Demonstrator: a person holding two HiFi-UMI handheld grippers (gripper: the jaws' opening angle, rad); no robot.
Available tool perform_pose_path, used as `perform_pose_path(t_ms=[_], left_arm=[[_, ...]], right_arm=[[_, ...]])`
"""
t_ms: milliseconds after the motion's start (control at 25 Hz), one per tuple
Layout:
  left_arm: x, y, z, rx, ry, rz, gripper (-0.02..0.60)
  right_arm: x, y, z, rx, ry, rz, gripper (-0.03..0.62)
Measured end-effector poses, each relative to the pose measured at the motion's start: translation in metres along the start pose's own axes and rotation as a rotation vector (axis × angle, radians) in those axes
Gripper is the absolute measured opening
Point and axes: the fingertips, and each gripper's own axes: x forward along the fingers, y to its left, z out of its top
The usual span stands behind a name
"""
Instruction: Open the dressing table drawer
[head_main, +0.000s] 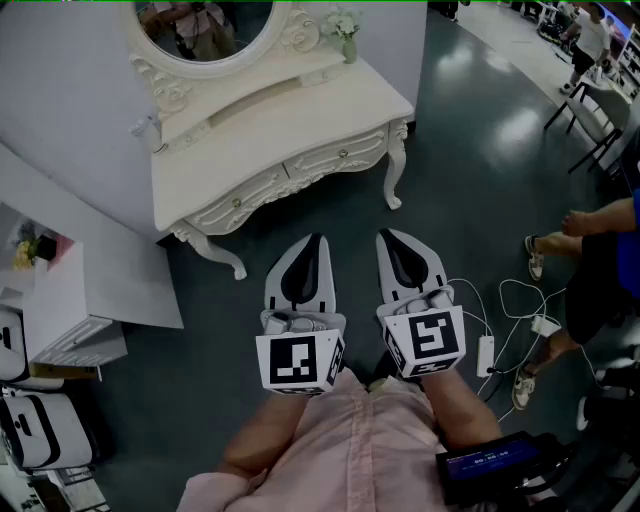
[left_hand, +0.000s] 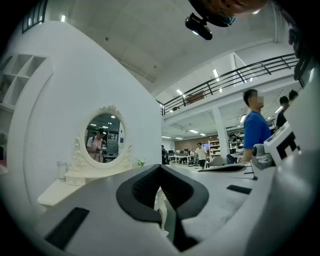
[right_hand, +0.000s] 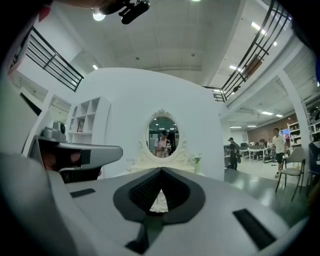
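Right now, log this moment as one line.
stage: before reach | left claw: shut, empty | right claw: shut, empty | drawers: closed

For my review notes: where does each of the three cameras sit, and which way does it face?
Head view: on the person's head, looking steeply down at the dressing table; shows left tongs, right tongs, pink shirt.
Left gripper view: on the left tongs, level along their shut jaws; oval mirror off to the left.
Right gripper view: on the right tongs, level along shut jaws; oval mirror dead ahead.
Shared: all three show the oval mirror.
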Motion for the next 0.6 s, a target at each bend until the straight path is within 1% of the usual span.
perform_pose_path(t_ms=[320, 600], left_arm=[[0.007, -0.011, -0.001, 0.006, 0.004, 0.009, 0.021], [0.014, -0.031, -0.001, 0.012, 0.004, 0.031, 0.021]], right_arm=[[-0.005, -0.015, -0.002, 0.015, -0.008, -0.001, 0.018], [-0.011, -0.033, -0.001, 0.019, -0.006, 0.032, 0.018]])
